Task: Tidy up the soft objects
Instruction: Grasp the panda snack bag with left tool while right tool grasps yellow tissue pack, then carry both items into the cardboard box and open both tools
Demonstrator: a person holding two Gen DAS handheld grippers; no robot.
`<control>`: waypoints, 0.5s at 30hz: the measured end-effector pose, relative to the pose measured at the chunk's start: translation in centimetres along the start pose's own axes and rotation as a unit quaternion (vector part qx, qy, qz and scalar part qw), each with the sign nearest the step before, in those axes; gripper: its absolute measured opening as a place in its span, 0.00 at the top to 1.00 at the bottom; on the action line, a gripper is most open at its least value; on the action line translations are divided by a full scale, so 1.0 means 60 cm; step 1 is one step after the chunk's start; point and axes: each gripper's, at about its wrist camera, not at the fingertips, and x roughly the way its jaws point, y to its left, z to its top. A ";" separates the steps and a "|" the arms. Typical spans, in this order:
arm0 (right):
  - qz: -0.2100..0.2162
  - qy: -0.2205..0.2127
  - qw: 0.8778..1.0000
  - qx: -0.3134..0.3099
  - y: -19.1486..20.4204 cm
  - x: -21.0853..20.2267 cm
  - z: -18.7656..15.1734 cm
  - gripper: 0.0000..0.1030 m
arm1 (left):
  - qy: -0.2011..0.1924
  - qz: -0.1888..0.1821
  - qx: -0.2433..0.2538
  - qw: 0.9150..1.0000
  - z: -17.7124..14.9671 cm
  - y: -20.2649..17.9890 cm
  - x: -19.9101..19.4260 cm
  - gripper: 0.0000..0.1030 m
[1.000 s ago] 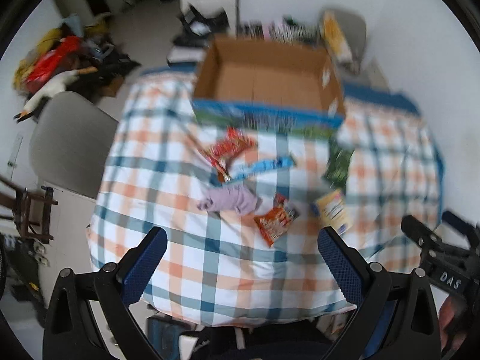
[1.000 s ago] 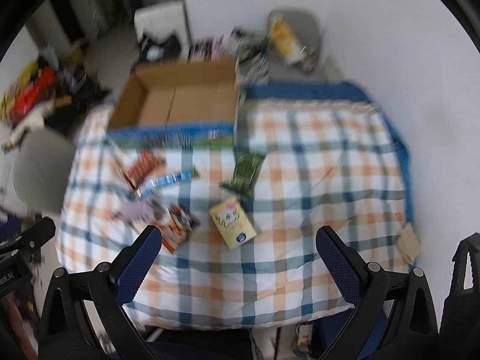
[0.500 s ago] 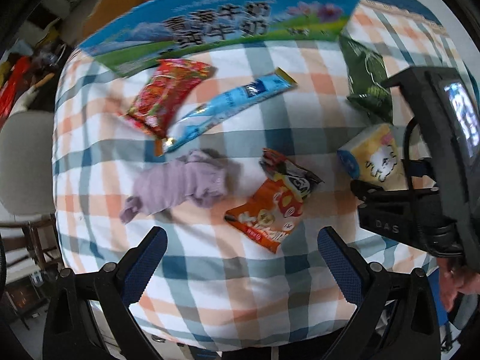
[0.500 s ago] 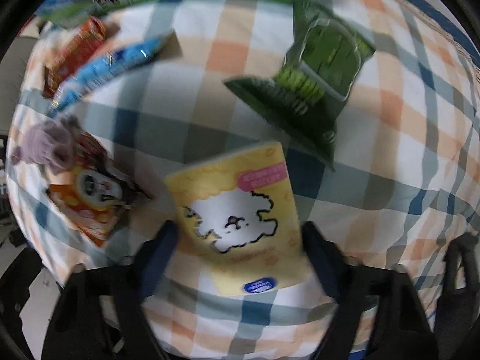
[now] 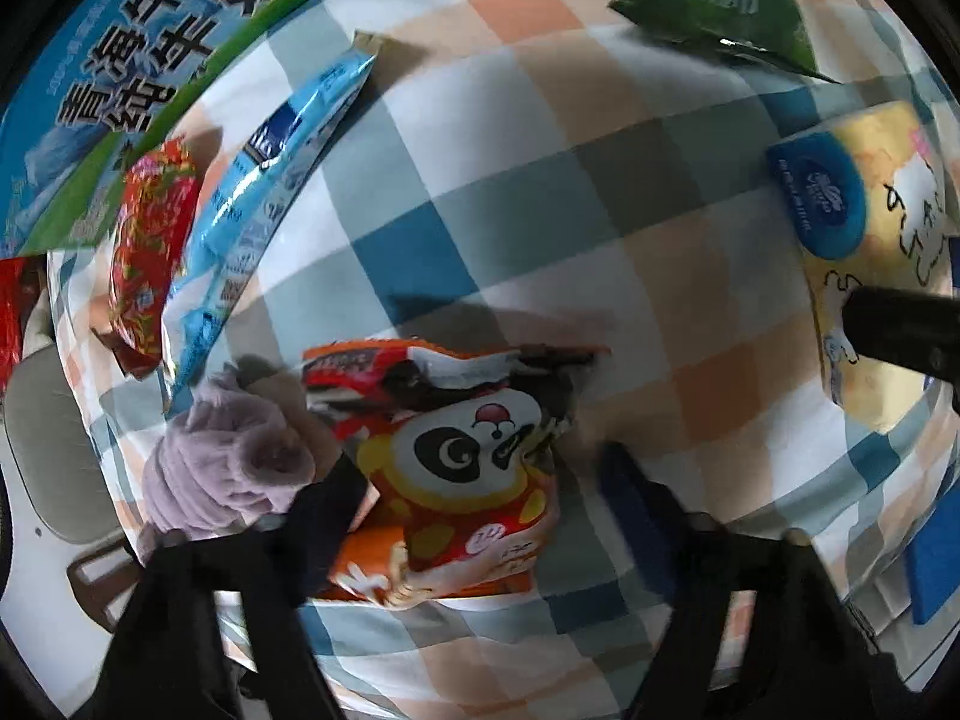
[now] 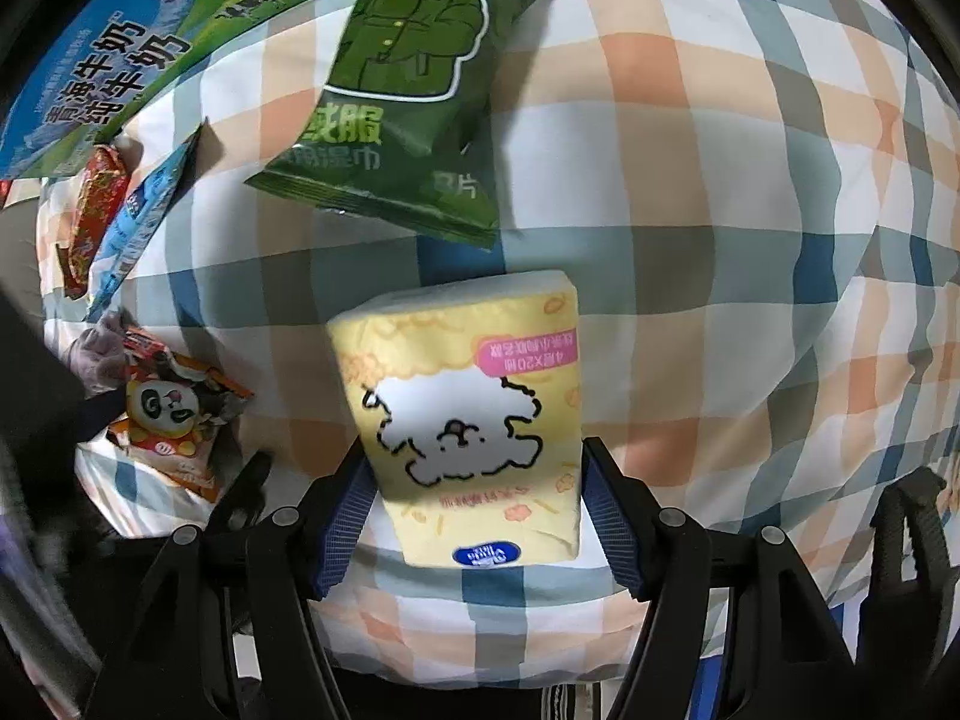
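My right gripper (image 6: 474, 510) has its two pads against the sides of a yellow tissue pack (image 6: 468, 414) with a white dog on it, lying on the checked tablecloth (image 6: 720, 240). My left gripper (image 5: 480, 504) is low over an orange panda snack bag (image 5: 462, 462); the bag lies between its fingers, the left finger touching it, the right finger blurred and apart from it. A purple sock (image 5: 222, 468) lies just left of the bag. The tissue pack also shows in the left wrist view (image 5: 864, 252).
A green wipes pack (image 6: 408, 90) lies beyond the tissue pack. A blue packet (image 5: 270, 180) and a red packet (image 5: 150, 246) lie at the left. The printed blue-green side of the cardboard box (image 5: 138, 60) stands at the far edge.
Both grippers dropped from high above the table to the cloth. The right fingers closed in on the yellow tissue pack; the left fingers came down around the panda bag.
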 end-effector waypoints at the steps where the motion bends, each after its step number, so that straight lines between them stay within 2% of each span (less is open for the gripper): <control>1: -0.002 -0.002 1.000 -0.003 0.000 0.001 -0.003 0.32 | 0.001 -0.016 -0.016 1.000 0.000 0.006 -0.002 0.44; 2: -0.003 -0.002 1.000 -0.006 -0.002 0.001 -0.007 0.32 | 0.003 -0.030 -0.034 0.999 -0.002 0.015 -0.004 0.53; 4: -0.003 0.001 1.000 -0.008 -0.002 -0.002 -0.014 0.32 | 0.010 -0.089 -0.095 0.991 -0.009 0.048 -0.006 0.55; 6: -0.003 0.001 1.000 -0.006 -0.006 -0.005 -0.017 0.32 | 0.024 -0.149 -0.158 0.976 -0.018 0.082 0.001 0.56; 7: -0.003 0.001 1.000 -0.005 -0.008 -0.004 -0.018 0.32 | 0.033 -0.182 -0.192 0.964 -0.023 0.100 0.011 0.56; 9: -0.003 -0.001 1.000 -0.003 -0.010 0.005 -0.018 0.32 | 0.043 -0.210 -0.231 0.949 -0.031 0.124 0.028 0.56; 10: -0.004 -0.001 1.000 -0.002 -0.016 0.004 -0.010 0.32 | 0.043 -0.217 -0.238 0.946 -0.034 0.131 0.034 0.56; 11: -0.005 0.000 1.000 0.000 -0.021 0.008 -0.010 0.32 | 0.043 -0.222 -0.239 0.944 -0.035 0.133 0.038 0.56; 12: -0.006 0.001 1.000 0.003 0.002 0.026 0.001 0.32 | 0.042 -0.221 -0.236 0.946 -0.035 0.133 0.038 0.56; 15: -0.013 0.003 1.000 0.004 0.008 0.040 0.018 0.33 | 0.034 -0.202 -0.218 0.954 -0.030 0.115 0.038 0.56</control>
